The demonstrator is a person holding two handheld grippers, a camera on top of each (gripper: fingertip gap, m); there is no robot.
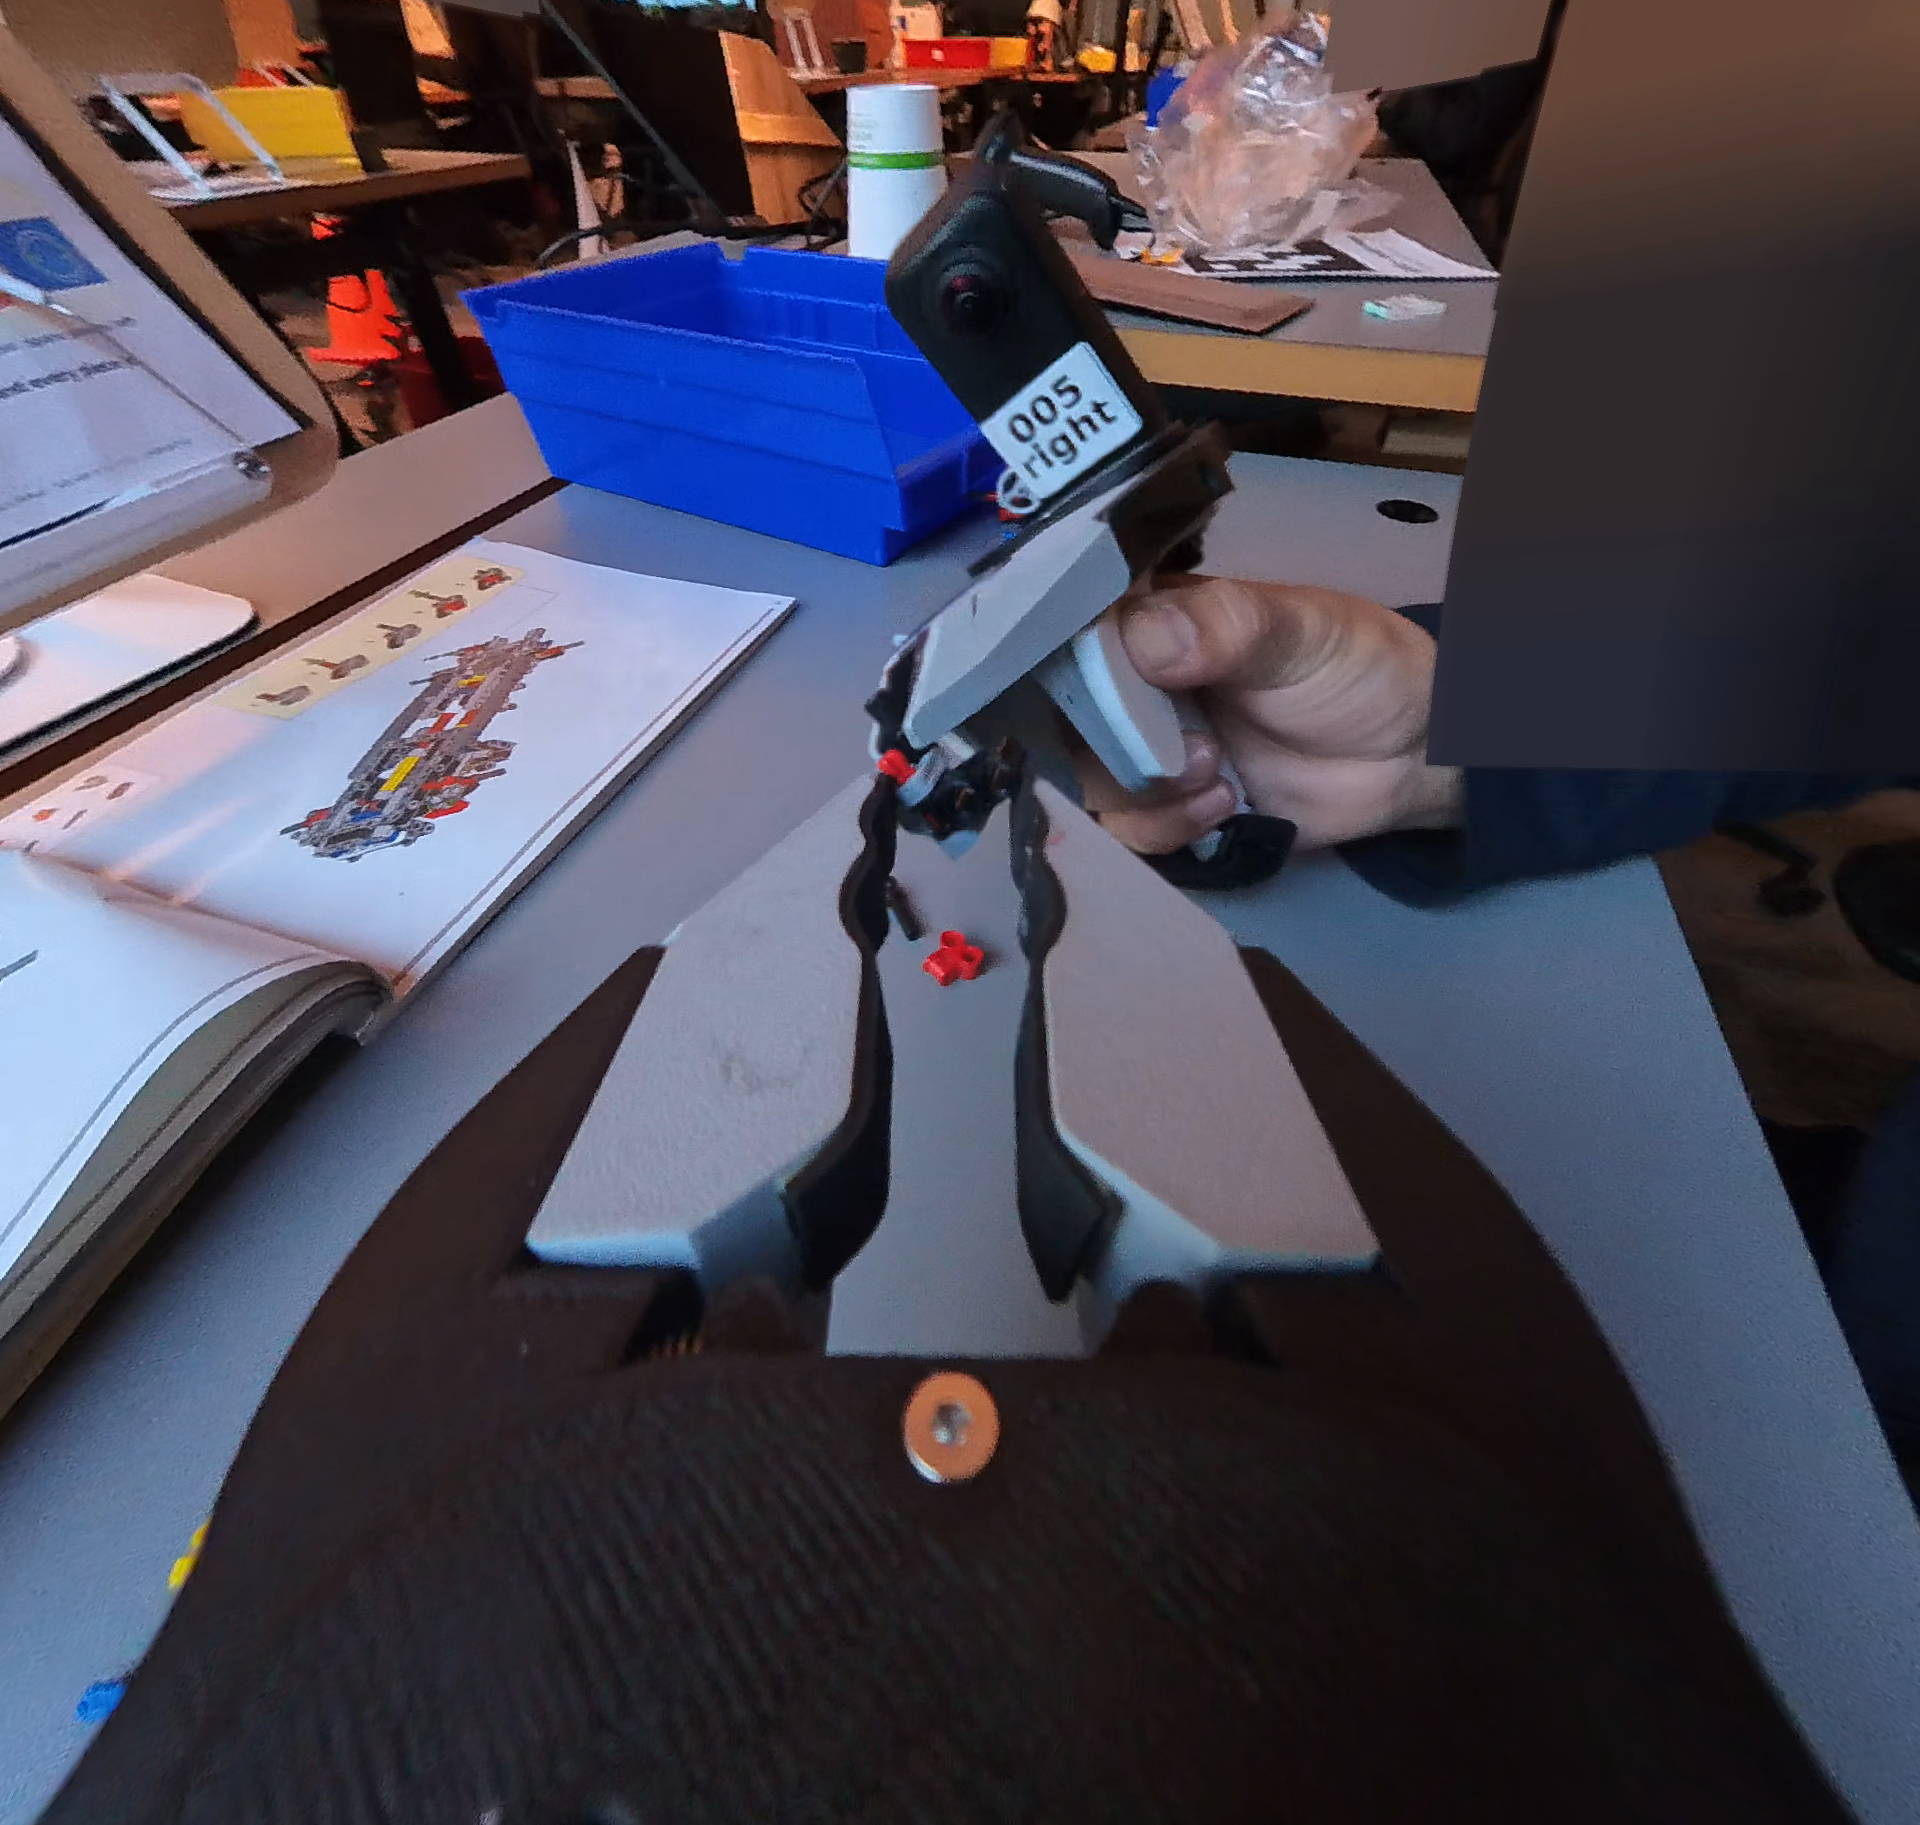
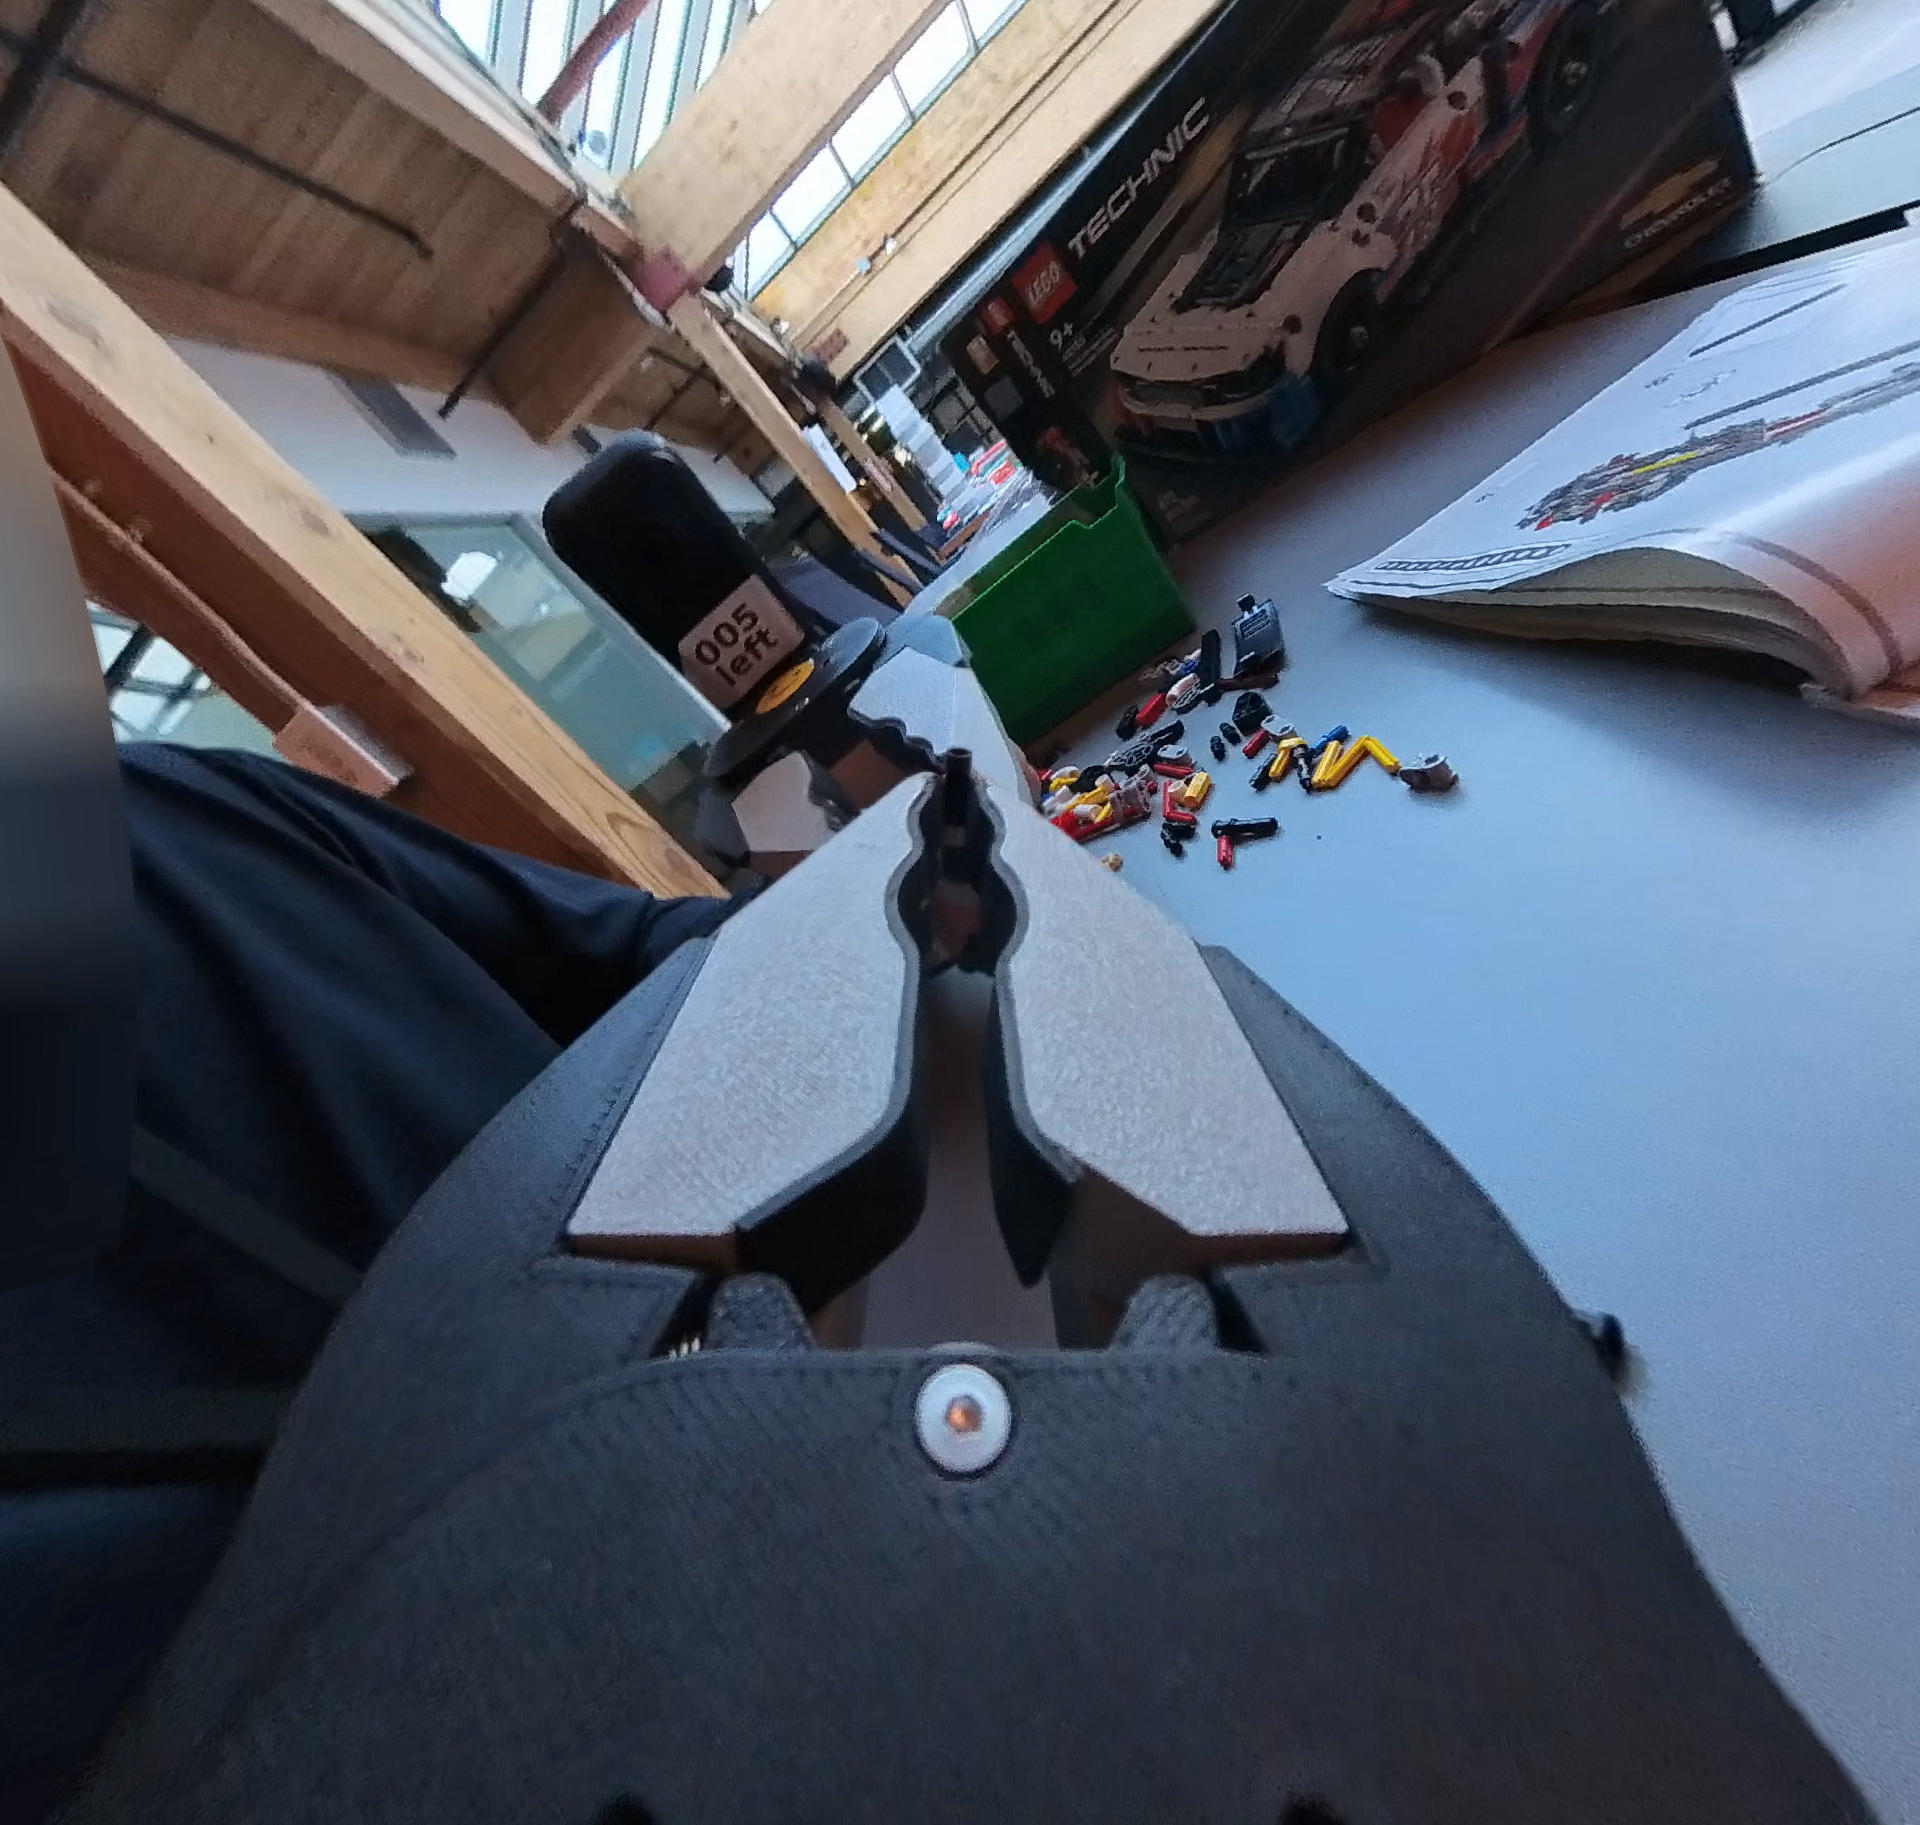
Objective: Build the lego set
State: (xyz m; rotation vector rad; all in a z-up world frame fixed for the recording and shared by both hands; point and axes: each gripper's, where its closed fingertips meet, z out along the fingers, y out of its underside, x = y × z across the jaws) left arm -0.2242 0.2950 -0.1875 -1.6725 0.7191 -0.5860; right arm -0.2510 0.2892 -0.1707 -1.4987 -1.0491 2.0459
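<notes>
Looking down the left gripper, I see its fingers standing narrow. They flank a small cluster of black, grey and red plastic building pieces carried in the air above the grey bench by the right gripper. I cannot tell whether the left pads press on the cluster or only stand beside it. The right fingers are closed on it, and a thin black peg pokes out past their tips.

My biggest worry is the two tools meeting tip to tip: a sideways nudge from either could twist the cluster out of the closed fingers or pop a piece off it. The grip looks slim to me — mostly on that peg — so a hard squeeze from the left side might lever it loose. Anything dropped would likely bounce on the hard bench, towards the edge or under the booklet.

Around them:
- a large dark cardboard box with a car picture at the far side
- an open white instruction booklet to the left
- a blue plastic bin behind
- a green plastic bin
- a scatter of small coloured plastic parts beside the green bin

The person's hand crowds the right side. Just under the left fingers lie a small red connector and a short black pin — easy to sweep away if I dip.
</notes>
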